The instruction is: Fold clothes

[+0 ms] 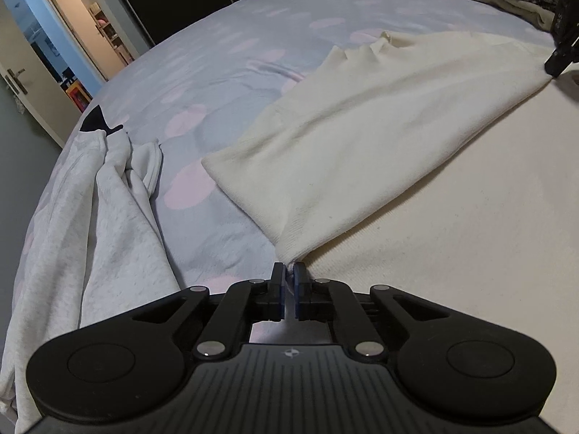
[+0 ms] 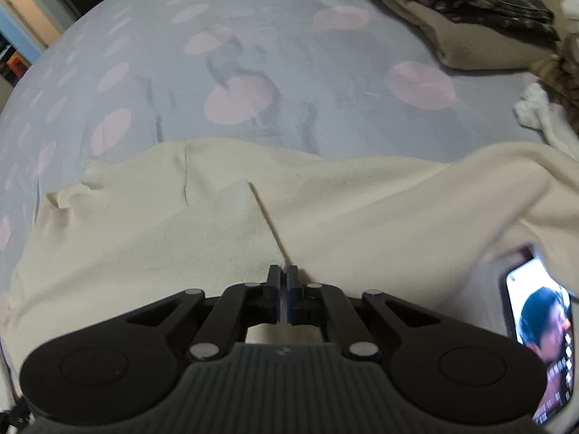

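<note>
Left gripper point(image 1: 288, 271) pinching cream garment point(image 1: 362, 137) corner, right gripper point(image 2: 283, 275) clamped on other edge. Garment flat on bed point(image 1: 235, 72), partly folded; grey sweatshirt point(image 1: 108, 199) unfolded, folded stack point(image 2: 470, 18) done.

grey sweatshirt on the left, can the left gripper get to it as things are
Probably not yet: the left gripper is shut on the cream sweater. The grey sweatshirt lies apart with bare bedsheet between.

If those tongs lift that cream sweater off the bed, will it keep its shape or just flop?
Probably flop: the cream sweater already drapes and creases between the left tongs and right tongs, both pinched on its edge. Its thick knit suggests moderate weight, so the middle would likely sag. It looks unlikely to slip.
</note>
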A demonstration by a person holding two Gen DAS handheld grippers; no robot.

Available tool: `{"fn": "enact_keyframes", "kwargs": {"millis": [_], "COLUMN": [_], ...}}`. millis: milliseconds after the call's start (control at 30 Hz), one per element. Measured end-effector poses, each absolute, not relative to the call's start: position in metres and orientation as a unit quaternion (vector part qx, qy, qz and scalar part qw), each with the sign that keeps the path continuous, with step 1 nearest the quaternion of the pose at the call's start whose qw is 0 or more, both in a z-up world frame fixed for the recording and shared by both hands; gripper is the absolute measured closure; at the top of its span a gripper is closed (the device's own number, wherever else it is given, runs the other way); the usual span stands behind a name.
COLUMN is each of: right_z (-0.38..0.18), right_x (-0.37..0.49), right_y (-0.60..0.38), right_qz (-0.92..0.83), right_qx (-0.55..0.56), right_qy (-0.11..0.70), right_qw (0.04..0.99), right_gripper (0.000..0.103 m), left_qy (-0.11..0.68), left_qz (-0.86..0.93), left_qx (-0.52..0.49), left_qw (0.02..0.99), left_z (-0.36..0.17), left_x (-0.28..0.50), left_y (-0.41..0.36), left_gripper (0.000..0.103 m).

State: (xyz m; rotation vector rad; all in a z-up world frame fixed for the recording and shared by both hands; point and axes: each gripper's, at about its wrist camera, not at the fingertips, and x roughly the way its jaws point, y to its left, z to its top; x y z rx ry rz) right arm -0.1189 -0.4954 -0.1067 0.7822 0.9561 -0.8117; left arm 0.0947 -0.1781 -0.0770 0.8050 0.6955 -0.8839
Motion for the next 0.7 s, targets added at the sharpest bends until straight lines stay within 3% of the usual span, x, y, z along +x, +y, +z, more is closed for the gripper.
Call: {"fn": "enact_keyframes", "kwargs": {"millis": [100,233,400,700], "right_z": [-0.104,-0.093,-0.083,-0.091], "right_x": [-0.122,-0.128,-0.136,-0.170], "right_y": [-0.496,-0.486,-0.458,-0.396], "right_qz": [-0.374,-0.362,-0.304,-0.226], "right_qx": [0.346,0.335,0.318,0.234], "right_qy": [0.432,0.430,0.441,0.493], "right_qw": [0.744,0.756,0.782,0.807], "right_gripper": [0.087,0.086,0.079,0.075], "left_qy": [0.344,0.394,0.475,0.555], "left_qz": [-0.400,-0.408,-0.430,-0.428], "left_qx": [0.359,0.316,0.234,0.166], "left_qw": [0.770,0.760,0.731,0.693], "left_z": [-0.069,-0.058,-0.054,-0.077], "left_x": [0.098,0.100,0.094,0.078], "left_y": [-0.170,-0.150,-0.121,-0.099], "left_gripper": [0.100,0.098,0.085,0.084]}}
